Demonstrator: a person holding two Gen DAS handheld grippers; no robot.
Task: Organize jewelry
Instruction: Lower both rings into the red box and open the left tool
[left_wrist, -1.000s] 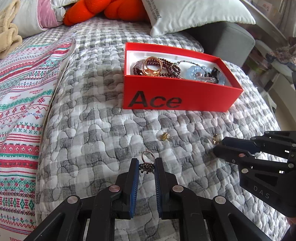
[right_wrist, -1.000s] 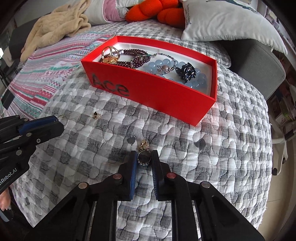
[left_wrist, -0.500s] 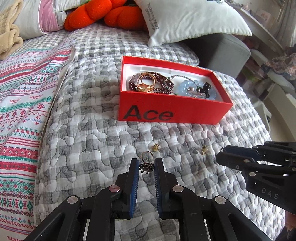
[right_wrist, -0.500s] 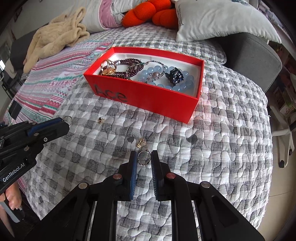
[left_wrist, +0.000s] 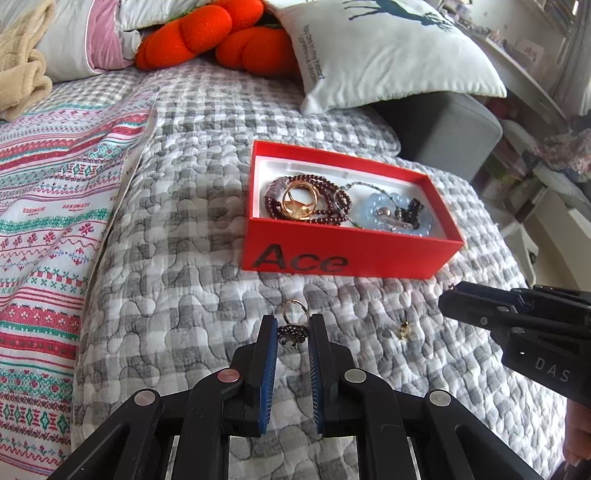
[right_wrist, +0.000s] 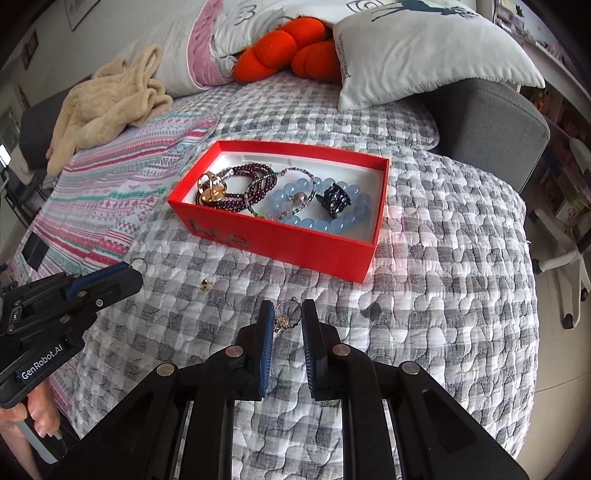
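Your left tongs (left_wrist: 292, 334) are pinching a ring with a dark ornate head (left_wrist: 291, 331); its thin band loops up beyond the tips, and the piece hangs clear of the grey checked quilt (left_wrist: 177, 295) on the bed. Your right tongs (right_wrist: 288, 320) are pinching a wire hoop with a small cluster of charms (right_wrist: 286, 315) between their blue pads, also lifted off the quilt.

Ahead of both pairs sits the red box (left_wrist: 351, 254), open-topped, with "Ace" printed on its near wall and a white lining inside. At its left end lies a coil of dark garnet-coloured beads (left_wrist: 325, 206), with a wide gold ring (left_wrist: 301, 201) resting on top of it. A thin strand of small greenish beads (right_wrist: 295, 181) crosses the middle. At the right end is a bracelet of large pale blue beads (right_wrist: 321, 216), and on it sit a dark sparkly piece (right_wrist: 334, 197) and a pinkish pearl-like bead (right_wrist: 297, 198).

On the quilt, between you and the box, lies one small gold earring (left_wrist: 404, 329), just beside the right tongs as seen from the left wrist camera.

Behind the box a white cushion (left_wrist: 384, 55) leans against an orange plush (left_wrist: 221, 37). A striped patterned blanket (left_wrist: 48, 206) covers the left side of the bed, with a beige fleece (right_wrist: 107, 103) heaped at its far end.
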